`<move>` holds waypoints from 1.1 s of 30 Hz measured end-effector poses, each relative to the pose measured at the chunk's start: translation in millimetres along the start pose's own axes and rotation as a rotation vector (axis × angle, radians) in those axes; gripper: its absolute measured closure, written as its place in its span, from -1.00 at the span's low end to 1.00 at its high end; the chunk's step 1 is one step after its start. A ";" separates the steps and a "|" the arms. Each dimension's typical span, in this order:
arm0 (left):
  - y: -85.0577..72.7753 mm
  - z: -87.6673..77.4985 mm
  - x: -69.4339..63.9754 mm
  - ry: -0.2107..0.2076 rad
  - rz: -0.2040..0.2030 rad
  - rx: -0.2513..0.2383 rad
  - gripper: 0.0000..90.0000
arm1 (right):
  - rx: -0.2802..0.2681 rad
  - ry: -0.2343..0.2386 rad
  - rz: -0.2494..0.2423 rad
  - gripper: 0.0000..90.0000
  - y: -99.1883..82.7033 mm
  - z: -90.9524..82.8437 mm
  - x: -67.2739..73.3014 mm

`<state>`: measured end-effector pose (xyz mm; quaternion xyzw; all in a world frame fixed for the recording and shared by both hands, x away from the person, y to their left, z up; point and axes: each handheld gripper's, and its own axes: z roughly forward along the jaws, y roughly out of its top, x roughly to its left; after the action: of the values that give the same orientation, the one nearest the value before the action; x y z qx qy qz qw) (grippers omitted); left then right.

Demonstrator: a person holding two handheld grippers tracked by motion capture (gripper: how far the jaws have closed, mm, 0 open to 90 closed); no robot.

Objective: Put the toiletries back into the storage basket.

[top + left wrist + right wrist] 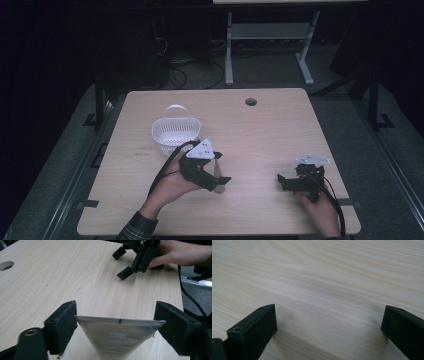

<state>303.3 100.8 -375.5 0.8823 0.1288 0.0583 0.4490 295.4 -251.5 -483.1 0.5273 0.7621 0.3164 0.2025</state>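
A flat silver foil packet (pixel 117 335) with small print stands between the jaws of my left gripper (pixel 116 315). Its upper edge reaches from one black pad (pixel 66 322) to the other, and both pads touch it. From above, the left gripper (pixel 221 169) sits at the table's middle front with the packet (pixel 218 175) in its jaws, just right of a white basket (pixel 175 131). My right gripper (pixel 281 183) rests low on the table at the front right, jaws open. Bare wood lies between the right gripper's (pixel 329 320) jaws. It also appears across the table (pixel 120 265).
The white plastic basket has an arched handle and looks empty. A round cable hole (pixel 251 102) is near the table's far edge. A metal desk frame (pixel 270 45) stands on the floor beyond the table. Cables trail from both grippers toward the front edge.
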 end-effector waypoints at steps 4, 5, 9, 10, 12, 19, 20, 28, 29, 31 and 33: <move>-0.1 0.1 -0.3 0.002 0.001 -0.006 -0.40 | 0.000 0.000 0.000 -1.00 0.0 0.0 0.0; -0.3 -0.1 -0.4 0.005 0.003 -0.010 -0.38 | 0.000 0.000 0.000 -1.00 0.0 0.0 0.0; -0.6 -0.6 -0.5 0.006 0.001 -0.009 -0.36 | 0.000 0.000 0.000 -1.00 0.0 0.0 0.0; -0.4 -1.2 -0.3 0.006 0.005 -0.005 -0.35 | 0.000 0.000 0.000 -1.00 0.0 0.1 0.0; -0.3 -1.4 -0.5 0.007 0.007 -0.004 -0.35 | 0.000 -0.001 0.000 -1.00 0.0 0.1 0.0; 0.4 -3.7 -0.2 0.006 0.001 0.010 -0.35 | 0.000 -0.001 0.000 -1.00 0.0 0.0 0.0; 0.5 -4.3 0.1 0.006 0.003 0.013 -0.34 | 0.000 -0.001 0.000 -1.00 0.0 0.1 0.0; 0.5 -10.1 1.4 -0.003 -0.010 -0.001 -0.34 | 0.000 0.000 0.001 -1.00 0.1 0.0 0.0; 0.6 -12.0 2.1 -0.002 -0.008 -0.003 -0.34 | 0.000 0.000 0.001 -1.00 0.1 0.0 0.1; 1.0 -14.5 2.6 0.003 -0.007 -0.003 -0.34 | 0.000 -0.001 0.001 -1.00 0.0 0.1 0.0; 1.9 -17.8 2.3 0.006 -0.003 -0.007 -0.34 | 0.000 0.000 0.000 -1.00 0.0 0.1 0.0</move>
<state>302.0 114.2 -363.5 0.8803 0.1314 0.0606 0.4518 295.5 -251.5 -483.1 0.5275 0.7620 0.3164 0.2026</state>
